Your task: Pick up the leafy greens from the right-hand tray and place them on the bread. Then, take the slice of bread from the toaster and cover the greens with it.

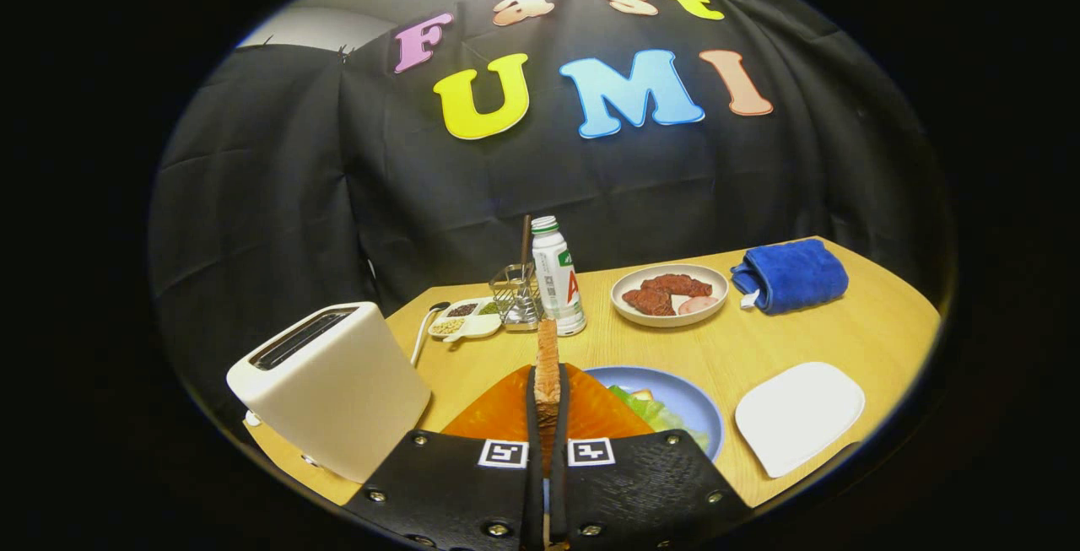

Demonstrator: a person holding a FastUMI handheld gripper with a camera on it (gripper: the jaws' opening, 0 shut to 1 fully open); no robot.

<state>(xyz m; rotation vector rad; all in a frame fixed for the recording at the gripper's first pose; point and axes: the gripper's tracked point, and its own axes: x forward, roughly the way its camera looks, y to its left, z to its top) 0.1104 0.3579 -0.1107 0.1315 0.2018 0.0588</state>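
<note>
My gripper [548, 382] is shut on a slice of bread [548, 344], which stands edge-on between both fingers with its orange-brown sides spreading out just above them. Just beyond the fingers, to their right, a blue plate [688, 395] holds the leafy greens [650, 409]; a pale bit shows under the greens, and the held slice hides part of them. The white toaster [333, 382] stands to the left of the fingers, its slot dark. To the right of the plate lies a bare white tray [797, 416].
Further back on the wooden table [861, 332] stand a white bottle [557, 277], a wire holder [516, 294], a small divided dish [464, 321] with a spoon [422, 327], a plate of meat [669, 294] and a folded blue towel [789, 274].
</note>
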